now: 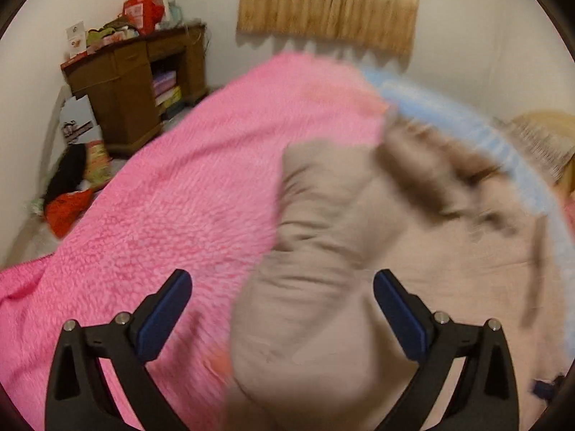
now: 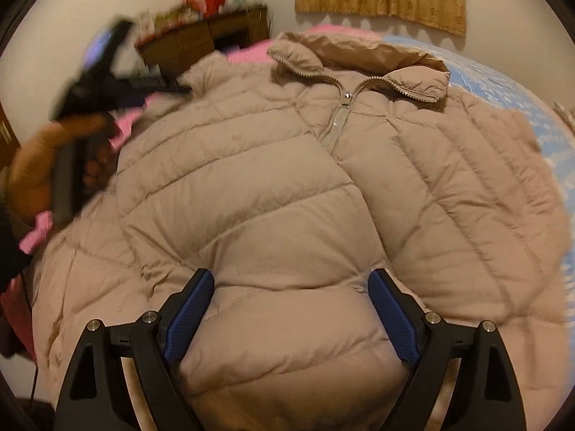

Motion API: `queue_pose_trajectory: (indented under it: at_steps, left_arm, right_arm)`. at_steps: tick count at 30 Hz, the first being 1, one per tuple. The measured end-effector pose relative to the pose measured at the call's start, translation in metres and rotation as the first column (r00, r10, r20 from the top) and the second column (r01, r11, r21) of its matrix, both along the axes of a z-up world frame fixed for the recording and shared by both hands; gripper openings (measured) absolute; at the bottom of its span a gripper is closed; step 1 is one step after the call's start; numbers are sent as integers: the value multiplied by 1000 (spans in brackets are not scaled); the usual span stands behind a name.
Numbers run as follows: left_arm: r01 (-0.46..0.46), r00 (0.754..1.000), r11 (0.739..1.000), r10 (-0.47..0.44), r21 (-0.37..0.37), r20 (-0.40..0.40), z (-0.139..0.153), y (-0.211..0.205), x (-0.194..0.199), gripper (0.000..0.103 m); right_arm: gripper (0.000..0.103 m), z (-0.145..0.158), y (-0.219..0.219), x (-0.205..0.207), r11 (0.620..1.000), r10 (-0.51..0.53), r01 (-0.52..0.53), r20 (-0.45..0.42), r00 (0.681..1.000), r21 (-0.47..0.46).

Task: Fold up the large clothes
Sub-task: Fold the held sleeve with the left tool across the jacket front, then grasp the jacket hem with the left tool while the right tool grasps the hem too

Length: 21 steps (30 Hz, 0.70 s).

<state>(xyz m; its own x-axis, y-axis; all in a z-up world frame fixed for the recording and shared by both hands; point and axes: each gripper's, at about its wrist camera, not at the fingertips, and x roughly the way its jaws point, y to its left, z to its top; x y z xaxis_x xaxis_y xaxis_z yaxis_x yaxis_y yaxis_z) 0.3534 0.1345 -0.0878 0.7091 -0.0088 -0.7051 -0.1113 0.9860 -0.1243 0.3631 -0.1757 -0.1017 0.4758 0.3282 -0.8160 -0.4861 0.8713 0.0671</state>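
A beige quilted puffer jacket (image 2: 273,165) lies front up on the bed, its zip partly done up and its collar (image 2: 359,61) at the far end. My right gripper (image 2: 291,282) is open, pointing steeply down at the lower front panel, which bulges between its blue pads (image 2: 190,312). In the left wrist view, which is blurred, my left gripper (image 1: 282,280) is open wide over the jacket's sleeve (image 1: 316,251). The sleeve lies on a pink blanket (image 1: 179,197) and runs between the fingers, nearer the right one. A hand (image 2: 39,165) holds the left gripper at the jacket's left edge.
A brown wooden desk (image 1: 136,82) piled with clutter stands in the far left corner, with bags (image 1: 72,186) on the floor beside it. A tan curtain (image 1: 330,0) hangs on the back wall. A light blue sheet (image 2: 510,82) covers the bed's right side.
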Motion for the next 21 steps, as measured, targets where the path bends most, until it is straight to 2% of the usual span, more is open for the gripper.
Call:
queue_pose_trajectory:
  at_steps: [2,4,5,7,11,13,16,18,21]
  left_arm:
    - [52,996,999,-52,-3,68,18,-21,-19,103]
    - [96,990,995,-96,3,105,25,-38,-26,103]
    - [110,988,994,-110,2,112,25,-47,-25,103]
    - [120,989,992,-124,50,84,17,-60,-10,103]
    - [63,997,985,-57,160,-45,-26,-49,19,103]
    - [48,998,992,-42,117,-51,-39,-38,19,103]
    - [56,997,991,-48,119,-65,-45,-38,23,103]
    - [59,995,989,-48,134,-89,-50,-38,29,103]
    - [54,995,988,-40,143,-96,-54,-47,34,103]
  right_arm:
    - [88,26,-5,-6,999,-48,48,45,998,1]
    - [88,55,-7,-12,996,-70,62,125,990,67]
    - [88,65,-5,-12,994,-73,59,150,986,90]
    - [89,72,7,-6,994,-57,40,180,982,97]
    - [89,41,27,21,999,-41,37,116,992,34]
    - [89,18,27,30,999,-28,26,60,998,30]
    - [89,-2,18,36,994,-38,37,5,999,101]
    - [89,-7,16,37,992,-38,38,-7,999,119]
    - [89,-12,20,32,994,-36,35,10,999,99]
